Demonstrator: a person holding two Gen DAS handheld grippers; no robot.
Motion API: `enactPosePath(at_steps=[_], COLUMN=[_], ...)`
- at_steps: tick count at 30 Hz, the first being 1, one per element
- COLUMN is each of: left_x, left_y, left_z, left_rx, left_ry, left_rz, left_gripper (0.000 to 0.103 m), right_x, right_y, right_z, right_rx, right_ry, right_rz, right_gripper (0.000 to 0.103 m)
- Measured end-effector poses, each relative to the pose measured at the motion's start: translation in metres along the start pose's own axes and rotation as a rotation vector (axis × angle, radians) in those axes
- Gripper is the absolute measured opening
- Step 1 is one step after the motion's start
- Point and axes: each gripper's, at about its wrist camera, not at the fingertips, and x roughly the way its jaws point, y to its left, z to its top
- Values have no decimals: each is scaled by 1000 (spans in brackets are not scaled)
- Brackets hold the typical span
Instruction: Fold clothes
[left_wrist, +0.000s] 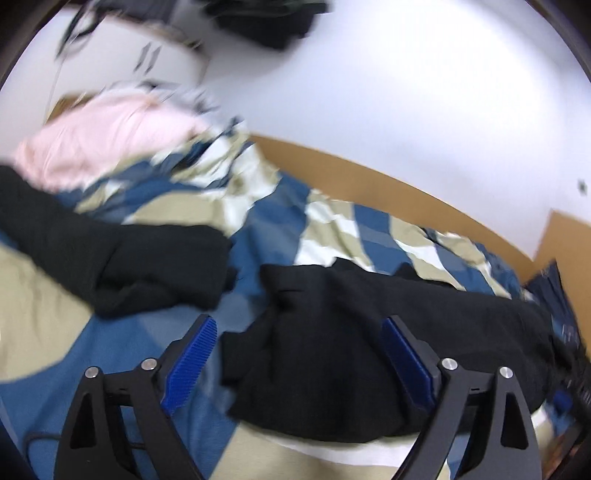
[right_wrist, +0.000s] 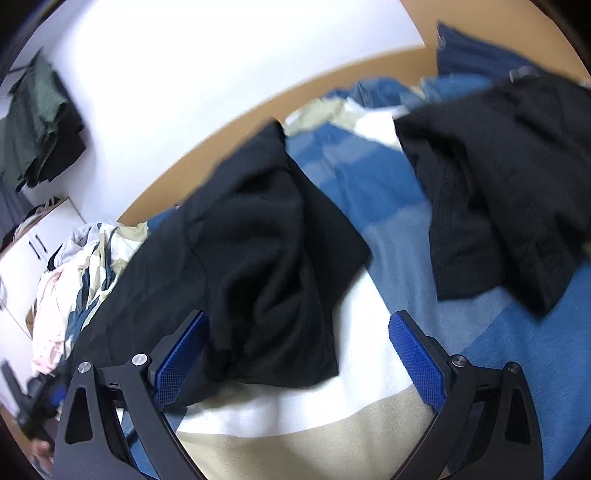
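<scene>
Black garment (right_wrist: 266, 258) lies crumpled on the bed (right_wrist: 399, 236) between my spread right gripper (right_wrist: 297, 332) jaws (unpinched), while my left gripper (left_wrist: 299, 336) jaws gape over another dark garment (left_wrist: 351, 354).

My left wrist camera sat low over the bed, looking forward and slightly down along the left gripper (left_wrist: 299, 325), whose two fingers framed the bottom of its view. It faced across the checked bedcover (left_wrist: 332, 229) towards the white wall (left_wrist: 406, 92), with the wooden bed frame (left_wrist: 369, 177) curving between them. My right wrist camera looked forward and down along the right gripper (right_wrist: 299, 321) in the same manner, close over the cover and tilted towards that wall. Both views were near the fabric and blurred. They shared the bedcover, the frame, the wall, the pink garment (left_wrist: 110, 140) and the black garment (left_wrist: 332, 350).
</scene>
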Motion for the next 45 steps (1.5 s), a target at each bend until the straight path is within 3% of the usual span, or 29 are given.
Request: enactPosePath(at_steps=[2, 5, 8, 12, 18, 22, 25, 41, 45], left_x=[13, 48, 59, 57, 49, 50, 52, 53, 46], left_y=[-7, -10, -3, -1, 7, 25, 38, 32, 27], left_z=[-2, -11, -12, -12, -10, -9, -9, -4, -3], left_rx=[36, 31, -9, -31, -79, -178, -266, -227, -203], left_ry=[74, 292, 344, 343, 320, 316, 322, 297, 258], left_rz=[-29, -48, -51, -53, -46, 3, -13, 2, -8], left_gripper=[93, 96, 96, 97, 97, 97, 97, 97, 97], right_x=[-4, -3, 11, 14, 15, 15, 16, 17, 16], right_y=[18, 43, 51, 35, 11, 13, 15, 16, 16], right_z=[-2, -6, -10, -15, -15, -16, -16, -13, -13], right_rx=[-94, -225, -249, -178, -52, -58, -61, -69, -72], right_ry=[-31, -32, 42, 99, 112, 114, 117, 116, 115], right_rz=[7, 9, -13, -35, -43, -45, -45, -62, -66], right_gripper=[100, 100, 102, 103, 103, 103, 103, 103, 103])
